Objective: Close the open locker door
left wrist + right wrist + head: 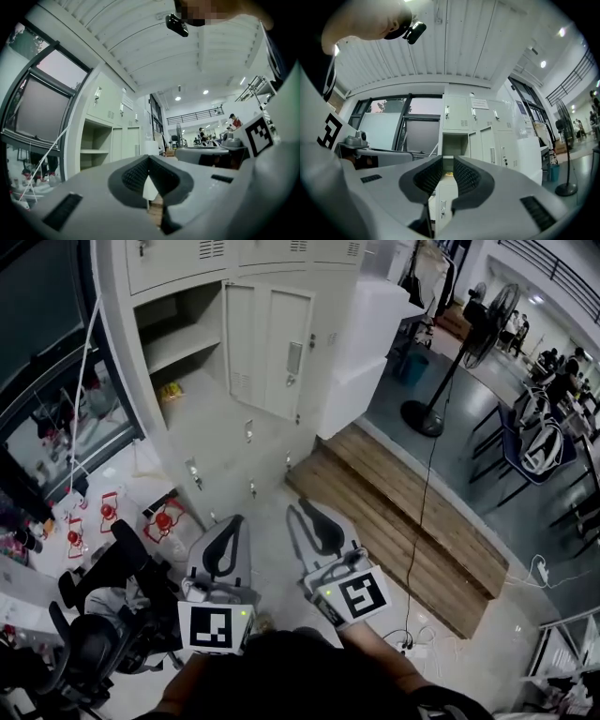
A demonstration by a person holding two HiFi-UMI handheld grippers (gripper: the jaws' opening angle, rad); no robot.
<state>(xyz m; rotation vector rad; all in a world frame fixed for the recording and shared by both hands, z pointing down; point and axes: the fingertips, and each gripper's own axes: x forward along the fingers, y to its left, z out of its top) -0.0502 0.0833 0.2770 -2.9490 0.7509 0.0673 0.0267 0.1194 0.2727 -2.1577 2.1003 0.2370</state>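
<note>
Open locker door [242, 338] well beyond both grippers' fingers [225, 545]

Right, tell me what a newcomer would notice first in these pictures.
The grey locker bank fills the top of the head view, and one open compartment at its left shows a shelf. Low in the foreground, the left tongs and right tongs point toward it, both empty. To the right are a wooden platform and a standing fan.
</note>
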